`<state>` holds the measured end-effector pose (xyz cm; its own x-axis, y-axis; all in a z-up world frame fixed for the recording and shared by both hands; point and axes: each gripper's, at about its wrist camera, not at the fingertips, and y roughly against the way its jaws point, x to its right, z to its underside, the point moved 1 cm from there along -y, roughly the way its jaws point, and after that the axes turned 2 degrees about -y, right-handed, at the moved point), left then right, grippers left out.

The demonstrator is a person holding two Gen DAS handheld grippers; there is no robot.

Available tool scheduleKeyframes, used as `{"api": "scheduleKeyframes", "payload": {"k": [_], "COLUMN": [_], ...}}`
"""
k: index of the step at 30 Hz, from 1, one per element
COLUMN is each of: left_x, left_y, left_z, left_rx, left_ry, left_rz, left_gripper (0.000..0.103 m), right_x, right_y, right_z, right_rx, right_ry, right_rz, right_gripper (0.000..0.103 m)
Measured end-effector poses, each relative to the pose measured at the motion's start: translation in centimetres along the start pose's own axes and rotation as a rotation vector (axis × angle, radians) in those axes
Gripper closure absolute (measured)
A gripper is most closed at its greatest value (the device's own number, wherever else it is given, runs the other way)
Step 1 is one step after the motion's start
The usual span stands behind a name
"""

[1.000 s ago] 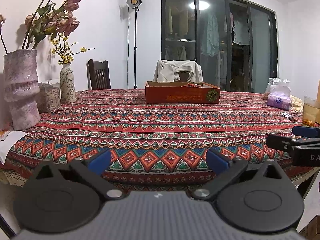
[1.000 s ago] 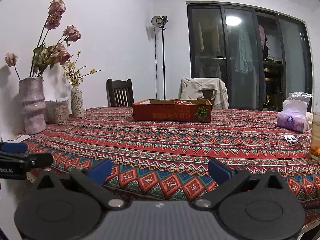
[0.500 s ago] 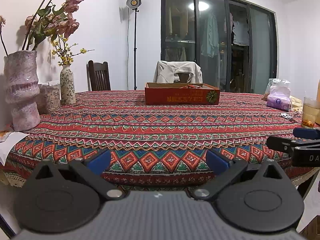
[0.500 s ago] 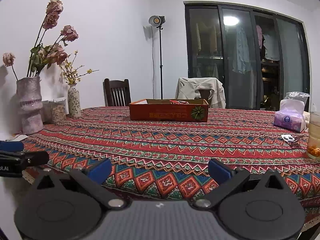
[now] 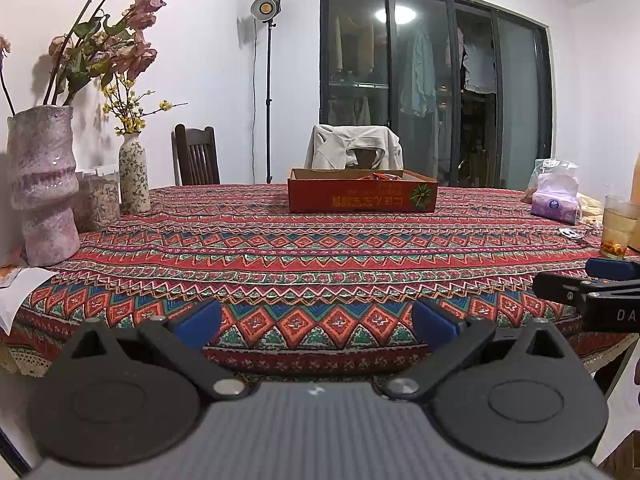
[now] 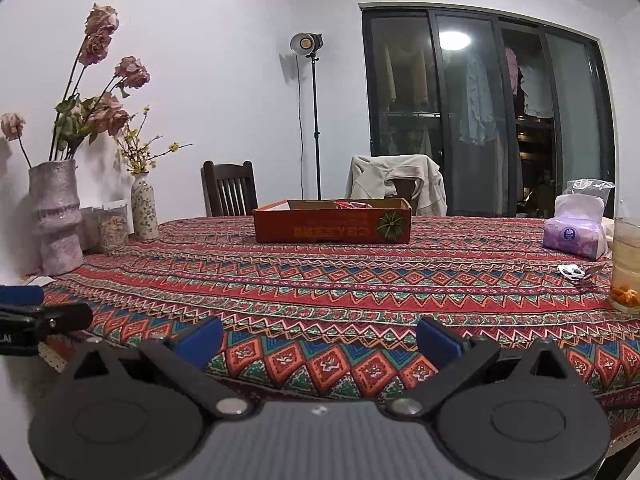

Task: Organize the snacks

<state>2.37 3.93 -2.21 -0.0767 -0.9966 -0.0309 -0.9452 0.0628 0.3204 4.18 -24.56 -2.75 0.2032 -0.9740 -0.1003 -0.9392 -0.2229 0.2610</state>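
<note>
A shallow orange cardboard box (image 5: 362,196) (image 6: 332,226) stands far across the patterned table, with red snack packets (image 5: 382,176) (image 6: 352,205) showing over its rim. My left gripper (image 5: 316,322) hangs at the table's near edge, open and empty, its blue fingertips (image 5: 198,322) wide apart. My right gripper (image 6: 319,334) is likewise open and empty at the near edge. Each gripper shows in the other's view: the right gripper (image 5: 588,288) at the right side, the left gripper (image 6: 36,312) at the left side.
Two vases (image 5: 42,184) (image 5: 134,176) with flowers and a clear jar (image 5: 98,196) stand at the left. A tissue pack (image 6: 574,232), a glass (image 6: 626,268) and a small wrapper (image 6: 572,271) sit at the right. Chairs (image 5: 196,156) line the far side. White paper (image 5: 16,300) lies at the left corner.
Both views shift only slightly; the right gripper's view has drifted a little. Both grippers stay open and nothing on the table has moved.
</note>
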Motion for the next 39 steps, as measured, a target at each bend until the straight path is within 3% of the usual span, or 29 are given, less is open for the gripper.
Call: {"api": "scheduleKeyframes", "payload": {"k": [39], "left_x": [0.04], "left_y": [0.16], "left_z": [-0.05], "left_rx": [0.010], "left_ry": [0.000], "left_rz": [0.002], "left_gripper": [0.000], "right_x": [0.47], "right_y": [0.17], "right_z": [0.11], "right_rx": [0.001], "right_ry": [-0.016], "right_rz": [0.001], "right_gripper": [0.000]}}
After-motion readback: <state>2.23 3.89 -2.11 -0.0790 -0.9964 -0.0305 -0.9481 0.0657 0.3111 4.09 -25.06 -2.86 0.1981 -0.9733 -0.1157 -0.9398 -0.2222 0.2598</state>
